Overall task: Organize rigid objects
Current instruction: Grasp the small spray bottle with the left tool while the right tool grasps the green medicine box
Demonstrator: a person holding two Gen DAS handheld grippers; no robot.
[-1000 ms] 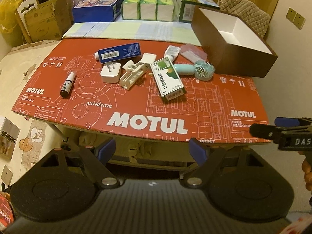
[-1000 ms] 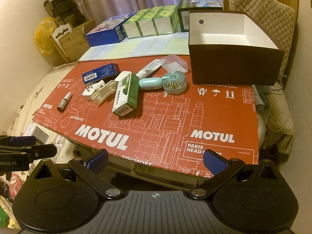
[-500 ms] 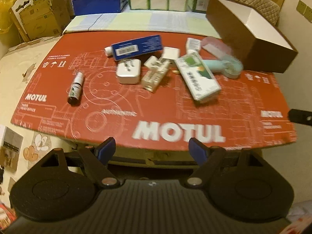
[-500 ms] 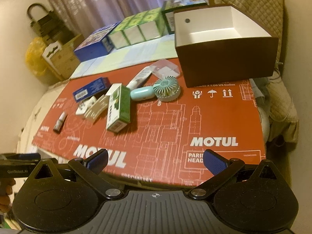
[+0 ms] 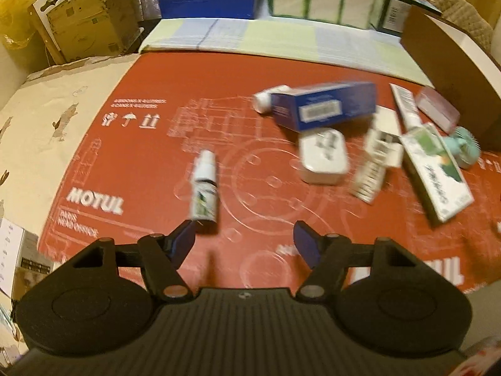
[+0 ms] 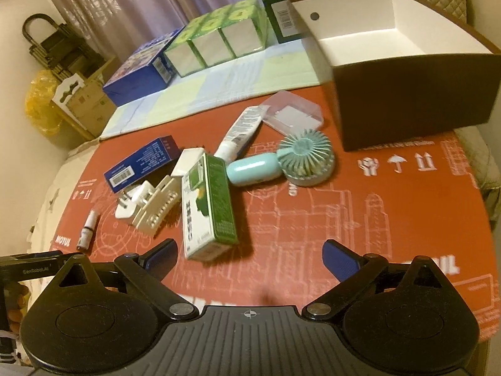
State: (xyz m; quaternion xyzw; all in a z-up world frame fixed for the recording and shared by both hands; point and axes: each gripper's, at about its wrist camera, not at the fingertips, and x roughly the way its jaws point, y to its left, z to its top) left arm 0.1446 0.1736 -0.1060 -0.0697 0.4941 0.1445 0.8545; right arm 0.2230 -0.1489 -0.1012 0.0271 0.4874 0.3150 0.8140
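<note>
1. Left wrist view: left gripper (image 5: 244,238) sits low centre of frame over the red cardboard sheet (image 5: 150,144), jaws fairly wide and closing, nothing between the pads.
2. Small spray bottle (image 5: 205,189) lies just above the left fingertip (image 5: 184,238), base end close to it; contact can't be told, frame is blurred.
3. Right of centre is a loose pile: blue carton (image 5: 324,106) on top of a white tube cap (image 5: 266,100), white plug adapter (image 5: 324,159) below it, white comb-like clip (image 5: 371,172) beside that, green-and-white carton (image 5: 438,172) at the right.
4. Mint hand fan (image 5: 466,150) peeks out at the right edge, near the brown box (image 5: 438,62) in the upper right.
5. Right wrist view: right gripper (image 6: 250,258) low centre, jaws wide and closing, nothing between them.
6. Green-and-white carton (image 6: 208,210) lies just above the left fingertip (image 6: 162,255), near end close to it, not gripped.
7. Plug adapter (image 6: 133,202) and clip (image 6: 158,210) touch each other left of the carton; blue carton (image 6: 142,163) behind them.
8. Spray bottle (image 6: 87,228) alone at far left of the sheet, apart from the pile.
9. Hand fan (image 6: 281,163) centre frame, white tube (image 6: 241,134) and clear plastic case (image 6: 292,114) above it.
10. Brown box with white inside (image 6: 407,72) upper right, open top, standing on the sheet's far corner.
11. Left gripper's body (image 6: 31,266) shows at the lower left edge with a person's hand (image 6: 15,300) under it.
</note>
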